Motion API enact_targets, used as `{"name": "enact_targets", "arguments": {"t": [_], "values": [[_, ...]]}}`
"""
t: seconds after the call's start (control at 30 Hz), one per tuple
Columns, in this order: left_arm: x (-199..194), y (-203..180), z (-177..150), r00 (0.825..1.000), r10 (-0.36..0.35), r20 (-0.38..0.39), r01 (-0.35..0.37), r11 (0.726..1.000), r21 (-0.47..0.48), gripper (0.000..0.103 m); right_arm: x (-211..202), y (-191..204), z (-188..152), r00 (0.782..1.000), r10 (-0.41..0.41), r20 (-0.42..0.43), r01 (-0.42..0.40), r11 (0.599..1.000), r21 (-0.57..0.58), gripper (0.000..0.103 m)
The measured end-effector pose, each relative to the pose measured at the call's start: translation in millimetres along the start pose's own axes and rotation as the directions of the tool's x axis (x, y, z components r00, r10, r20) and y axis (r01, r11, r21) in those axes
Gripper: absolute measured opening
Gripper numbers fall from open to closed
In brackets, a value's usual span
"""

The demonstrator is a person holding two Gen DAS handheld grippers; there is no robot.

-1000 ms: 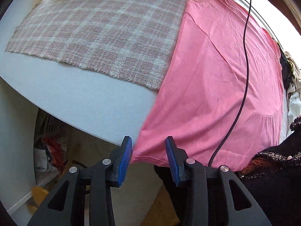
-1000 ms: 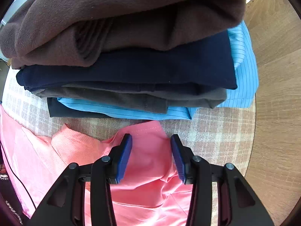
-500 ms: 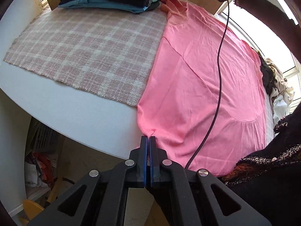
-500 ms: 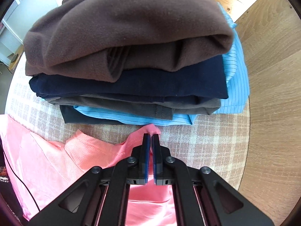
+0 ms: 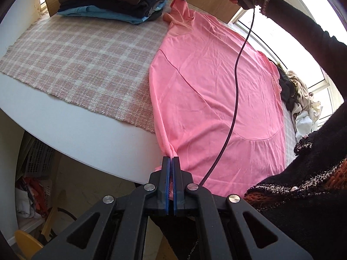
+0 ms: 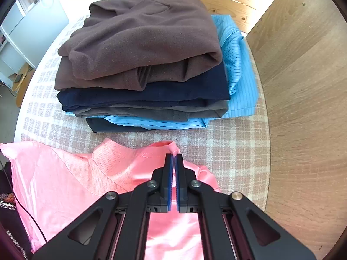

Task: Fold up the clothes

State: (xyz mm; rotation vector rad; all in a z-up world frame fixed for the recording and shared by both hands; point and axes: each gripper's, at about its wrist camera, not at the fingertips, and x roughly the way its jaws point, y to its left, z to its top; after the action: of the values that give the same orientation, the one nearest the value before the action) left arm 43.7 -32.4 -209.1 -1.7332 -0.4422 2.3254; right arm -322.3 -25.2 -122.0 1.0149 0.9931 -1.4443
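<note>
1. We see a large pink knit shirt [image 5: 212, 91] spread flat over a pink-and-white checked woven cloth [image 5: 82, 60] on a round white table [image 5: 86, 138].
2. Our left gripper [image 5: 172, 158] has its blue-padded jaws pressed together on the near left corner of the shirt's hem, at the table's near edge; the fabric bunches into a ridge running up from the pinch.
3. Our right gripper [image 6: 174, 156] is likewise clamped tight, nipping the far corner of the shirt at the shoulder by the collar; a small fold of pink pokes out beyond the tips.
4. Just beyond that corner sits a stack of folded clothes [image 6: 143, 69]: brown fleece on top, navy and grey beneath, a light blue striped piece at the bottom.
5. A thin black cable [image 5: 235, 91] hangs across the shirt.
6. A heap of unfolded clothes [image 5: 299, 99] lies at the far right, by the window.
</note>
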Motion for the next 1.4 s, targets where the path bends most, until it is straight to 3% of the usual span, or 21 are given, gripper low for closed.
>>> {"name": "enact_targets", "arguments": {"t": [0.03,0.1,0.17,0.37,0.5,0.67,0.93,1.07,1.17,1.27,1.4], "values": [[-4,-3,-1,1.000,-0.001,0.004,0.001,1.000,0.011,0.001,-9,7,-5,1.000,-0.006,0.012,0.006,1.000,0.011,0.002],[-14,-11,-5,1.000,-0.001,0.018,0.001,1.000,0.029,0.001,-17,-33,-3,0.999,-0.029,0.040,0.028,0.999,0.035,0.002],[-22,-21,-10,1.000,-0.012,0.027,0.010,0.999,0.045,0.001,-31,-53,-28,0.997,-0.041,0.072,0.036,0.997,0.073,0.002],[-21,-56,-32,0.998,-0.061,0.010,0.060,0.994,0.093,0.001,32,-130,-82,0.989,-0.085,0.119,0.063,0.982,0.177,0.002],[-2,-83,-46,0.992,-0.115,-0.047,0.121,0.981,0.152,0.001,30,-128,-139,0.988,-0.104,0.115,0.068,0.959,0.276,0.002],[32,-111,-61,0.981,-0.136,-0.135,0.165,0.958,0.234,0.001,58,-131,-198,0.992,-0.124,0.010,0.111,0.925,0.364,0.002],[66,-124,-65,0.976,-0.093,-0.197,0.144,0.953,0.267,0.001,99,-126,-201,0.984,-0.128,-0.127,0.163,0.932,0.323,0.002],[58,-116,-77,0.975,-0.095,-0.199,0.137,0.968,0.210,0.006,112,-127,-207,0.956,-0.168,-0.239,0.232,0.935,0.270,0.002],[35,-100,-88,0.984,-0.060,-0.168,0.090,0.981,0.172,0.018,106,-130,-212,0.959,-0.156,-0.236,0.223,0.929,0.294,0.004],[17,-70,-89,0.992,0.001,-0.127,0.012,0.995,0.101,0.019,92,-136,-210,0.959,-0.186,-0.215,0.249,0.913,0.322,0.006],[13,-50,-60,0.994,0.077,-0.071,-0.071,0.994,0.082,0.019,72,-140,-195,0.966,-0.210,-0.154,0.252,0.904,0.346,0.009]]}}
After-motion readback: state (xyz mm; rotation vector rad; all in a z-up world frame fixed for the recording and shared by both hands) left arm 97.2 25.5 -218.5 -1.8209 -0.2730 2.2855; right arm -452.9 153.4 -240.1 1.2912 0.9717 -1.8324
